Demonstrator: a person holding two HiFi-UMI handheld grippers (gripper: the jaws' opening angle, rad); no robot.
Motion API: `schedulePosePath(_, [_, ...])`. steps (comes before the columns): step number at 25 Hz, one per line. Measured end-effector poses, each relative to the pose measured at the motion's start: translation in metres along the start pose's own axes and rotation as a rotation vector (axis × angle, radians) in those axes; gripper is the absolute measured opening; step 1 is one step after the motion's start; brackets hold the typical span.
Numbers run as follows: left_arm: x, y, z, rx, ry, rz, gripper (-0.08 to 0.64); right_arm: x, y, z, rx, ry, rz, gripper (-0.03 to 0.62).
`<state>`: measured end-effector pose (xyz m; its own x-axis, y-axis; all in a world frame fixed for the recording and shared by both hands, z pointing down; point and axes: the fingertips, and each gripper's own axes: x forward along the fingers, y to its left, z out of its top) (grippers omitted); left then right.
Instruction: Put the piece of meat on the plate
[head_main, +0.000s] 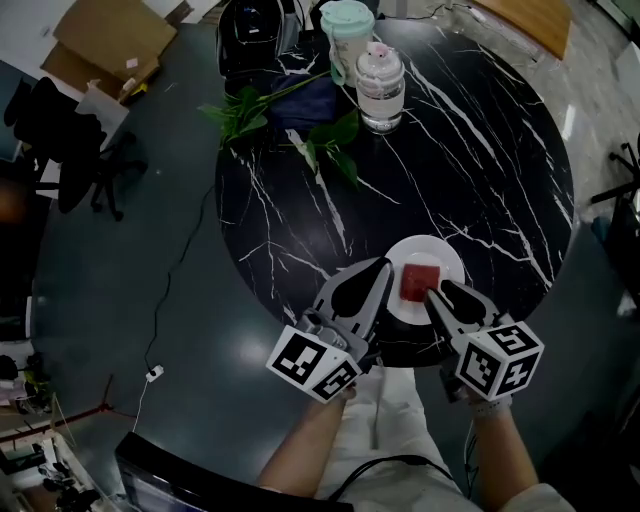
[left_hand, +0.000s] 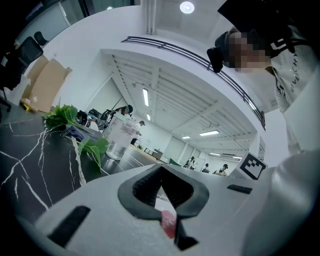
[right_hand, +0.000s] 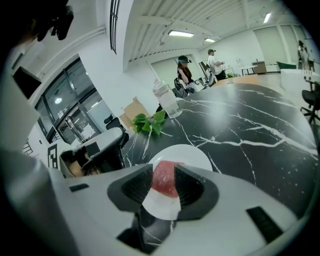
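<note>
Head view: nearest, the left tongs sit closed and empty beside the white plate. The right tongs stand apart, framing the red piece of meat lying on that plate. Farther across the black marble desk are leaves and a jar.

On left gripper and right gripper: pale grey shells, black ribbed pads. Each carries a cube of black-and-white square markers. Person wears light trousers.
</note>
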<state>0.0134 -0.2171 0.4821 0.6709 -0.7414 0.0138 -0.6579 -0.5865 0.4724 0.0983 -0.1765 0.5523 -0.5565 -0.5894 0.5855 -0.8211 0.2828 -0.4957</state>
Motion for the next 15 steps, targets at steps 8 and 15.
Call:
schedulePosePath(8, [-0.006,-0.03,0.013,0.005,0.04,-0.044,0.008,-0.028,0.028,0.012,-0.03,-0.019,0.051,0.058])
schedulePosePath(15, [-0.02,-0.056,0.03,-0.01,0.035,-0.072,0.008,-0.056,0.06,0.018,-0.069,-0.041,0.117,0.026])
